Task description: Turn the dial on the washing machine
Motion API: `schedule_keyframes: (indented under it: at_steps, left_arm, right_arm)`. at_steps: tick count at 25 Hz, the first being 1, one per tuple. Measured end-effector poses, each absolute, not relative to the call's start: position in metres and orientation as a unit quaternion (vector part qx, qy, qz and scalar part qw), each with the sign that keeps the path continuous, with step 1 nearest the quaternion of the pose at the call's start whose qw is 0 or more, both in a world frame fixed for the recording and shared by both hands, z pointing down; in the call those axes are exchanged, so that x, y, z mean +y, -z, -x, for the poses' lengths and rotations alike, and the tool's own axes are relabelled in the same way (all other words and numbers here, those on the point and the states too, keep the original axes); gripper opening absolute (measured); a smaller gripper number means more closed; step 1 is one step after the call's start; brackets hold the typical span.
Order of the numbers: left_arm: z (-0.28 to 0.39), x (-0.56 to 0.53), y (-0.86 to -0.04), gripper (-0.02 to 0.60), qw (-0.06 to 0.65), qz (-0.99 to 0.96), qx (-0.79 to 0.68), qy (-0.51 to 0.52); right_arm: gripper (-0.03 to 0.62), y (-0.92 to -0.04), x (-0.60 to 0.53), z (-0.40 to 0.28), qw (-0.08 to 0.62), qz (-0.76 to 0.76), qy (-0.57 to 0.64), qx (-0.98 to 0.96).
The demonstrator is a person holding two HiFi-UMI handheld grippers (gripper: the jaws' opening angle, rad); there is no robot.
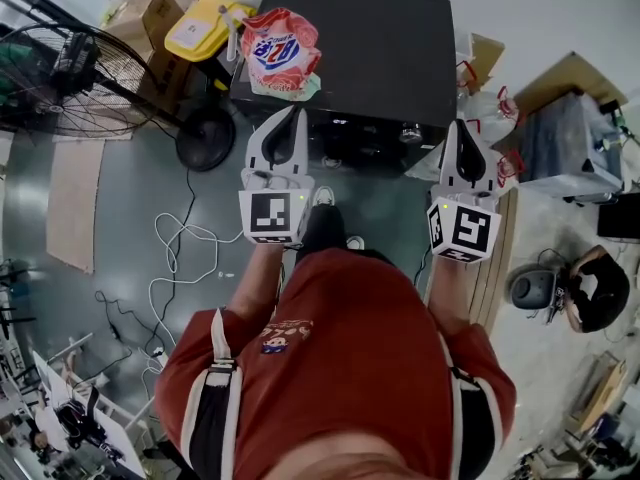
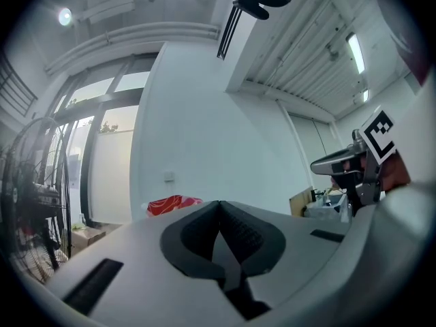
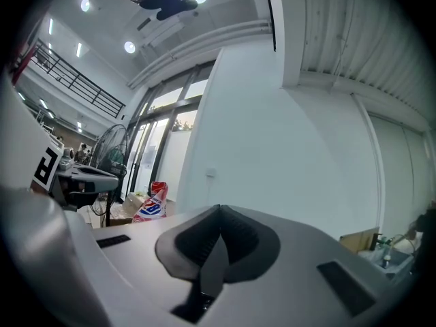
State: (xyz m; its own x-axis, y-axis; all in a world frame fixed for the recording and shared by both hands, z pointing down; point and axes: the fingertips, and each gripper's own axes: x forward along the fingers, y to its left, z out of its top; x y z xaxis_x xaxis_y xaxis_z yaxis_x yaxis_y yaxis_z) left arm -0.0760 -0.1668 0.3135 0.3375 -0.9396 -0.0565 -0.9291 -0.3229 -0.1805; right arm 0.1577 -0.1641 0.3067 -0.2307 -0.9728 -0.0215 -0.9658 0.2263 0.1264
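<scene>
I see left gripper and right gripper both closed, empty, near washing machine.

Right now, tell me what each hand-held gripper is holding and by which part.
Nothing is held. The left hand-held gripper and the right hand-held gripper both have jaws shut together with nothing between them.

I count one black box-shaped washing machine, one red, white and blue plastic detergent bag and one yellow plastic container. One black wire-caged floor fan too. My white grippers number two: left gripper, right gripper.
</scene>
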Motion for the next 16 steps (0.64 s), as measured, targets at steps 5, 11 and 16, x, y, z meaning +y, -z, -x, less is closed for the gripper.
schedule_keyframes:
  at_steps: [5,11,16]
  left_arm:
    - [0.074,-0.168,-0.312,0.011,0.088,0.813,0.574,0.022]
    - [0.073,-0.166,-0.310,0.011,0.101,0.814,0.572,0.026]
    - [0.068,-0.161,-0.302,0.011,0.096,0.818,0.567,0.010]
  right_arm:
    - [0.008,-0.311,-0.166,-0.156,0.033,-0.618,0.056,-0.784]
    - [0.008,-0.310,-0.165,-0.158,0.032,-0.619,0.055,-0.783]
    - [0.008,-0.309,-0.162,-0.160,0.032,-0.620,0.053,-0.782]
